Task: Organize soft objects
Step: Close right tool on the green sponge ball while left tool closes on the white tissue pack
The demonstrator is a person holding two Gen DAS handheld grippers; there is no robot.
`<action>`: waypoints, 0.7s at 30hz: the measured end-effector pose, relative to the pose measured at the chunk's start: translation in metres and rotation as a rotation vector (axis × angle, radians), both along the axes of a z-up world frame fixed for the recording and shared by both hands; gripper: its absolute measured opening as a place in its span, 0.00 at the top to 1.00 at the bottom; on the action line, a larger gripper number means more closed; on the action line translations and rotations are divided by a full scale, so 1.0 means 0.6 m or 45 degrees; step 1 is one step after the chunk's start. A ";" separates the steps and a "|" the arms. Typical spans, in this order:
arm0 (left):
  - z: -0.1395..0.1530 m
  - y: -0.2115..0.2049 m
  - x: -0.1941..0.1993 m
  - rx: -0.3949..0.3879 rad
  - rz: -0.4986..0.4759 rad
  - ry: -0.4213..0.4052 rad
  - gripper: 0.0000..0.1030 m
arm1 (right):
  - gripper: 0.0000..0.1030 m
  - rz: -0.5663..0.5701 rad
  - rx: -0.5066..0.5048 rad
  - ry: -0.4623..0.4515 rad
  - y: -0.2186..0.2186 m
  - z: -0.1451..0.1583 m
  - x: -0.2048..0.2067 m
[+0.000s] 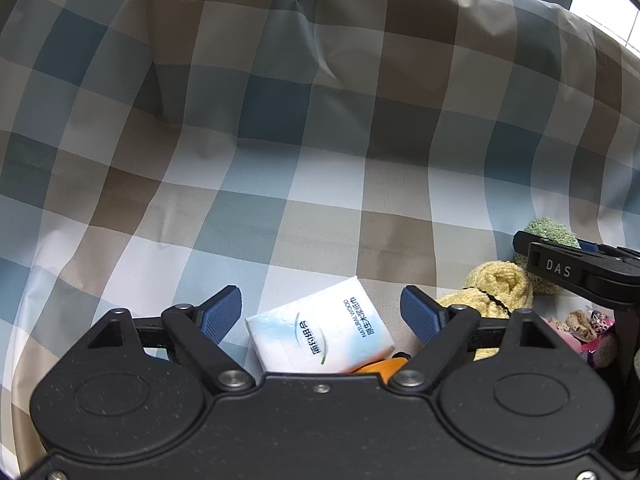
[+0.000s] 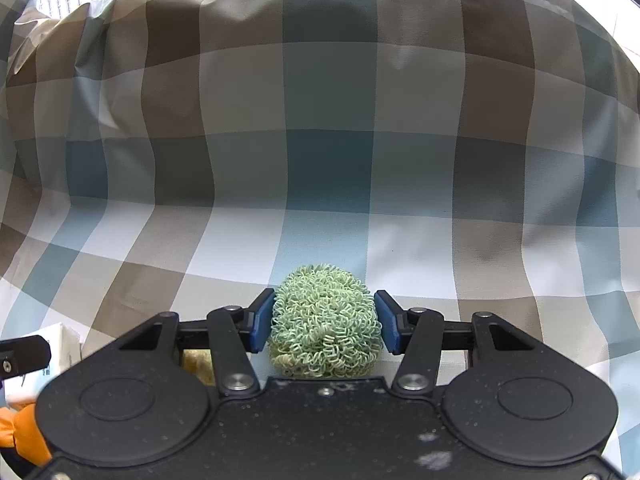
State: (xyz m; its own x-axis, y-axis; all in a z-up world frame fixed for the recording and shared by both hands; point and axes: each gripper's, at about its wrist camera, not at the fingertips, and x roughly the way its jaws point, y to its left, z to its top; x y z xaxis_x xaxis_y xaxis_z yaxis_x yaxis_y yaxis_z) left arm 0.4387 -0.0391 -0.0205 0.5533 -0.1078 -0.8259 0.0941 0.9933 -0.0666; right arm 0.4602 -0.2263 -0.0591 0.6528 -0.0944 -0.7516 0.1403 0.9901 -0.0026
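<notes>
My left gripper (image 1: 321, 312) is open above a white and blue tissue pack (image 1: 320, 334) that lies on the checked cloth (image 1: 280, 220) between the blue pads without touching them. A yellow fluffy roll (image 1: 494, 290) lies just right of it. My right gripper (image 2: 325, 326) is shut on a green curly fluffy ball (image 2: 325, 322), with both pads pressed on its sides. The same green ball (image 1: 550, 234) shows in the left wrist view behind the right gripper's black finger (image 1: 568, 266). The tissue pack (image 2: 64, 344) shows at the far left of the right wrist view.
A checked pillow (image 1: 360, 40) rises behind the flat cloth. An orange thing (image 1: 386, 366) peeks from under the tissue pack. Small pink and brown toys (image 1: 588, 330) lie at the right edge. A bright window (image 1: 608, 16) is at the top right.
</notes>
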 end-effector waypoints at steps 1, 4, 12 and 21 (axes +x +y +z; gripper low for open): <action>-0.004 -0.002 0.002 -0.003 -0.003 0.011 0.19 | 0.50 -0.011 0.001 -0.009 -0.001 0.001 -0.002; -0.015 -0.010 0.006 0.021 -0.002 0.035 0.19 | 0.51 -0.029 0.012 -0.032 -0.006 0.003 -0.007; -0.030 -0.002 0.012 0.069 0.053 0.060 0.19 | 0.51 -0.055 0.026 -0.079 -0.011 0.008 -0.014; -0.036 -0.009 0.016 0.091 0.055 0.085 0.19 | 0.51 -0.067 0.036 -0.086 -0.014 0.008 -0.014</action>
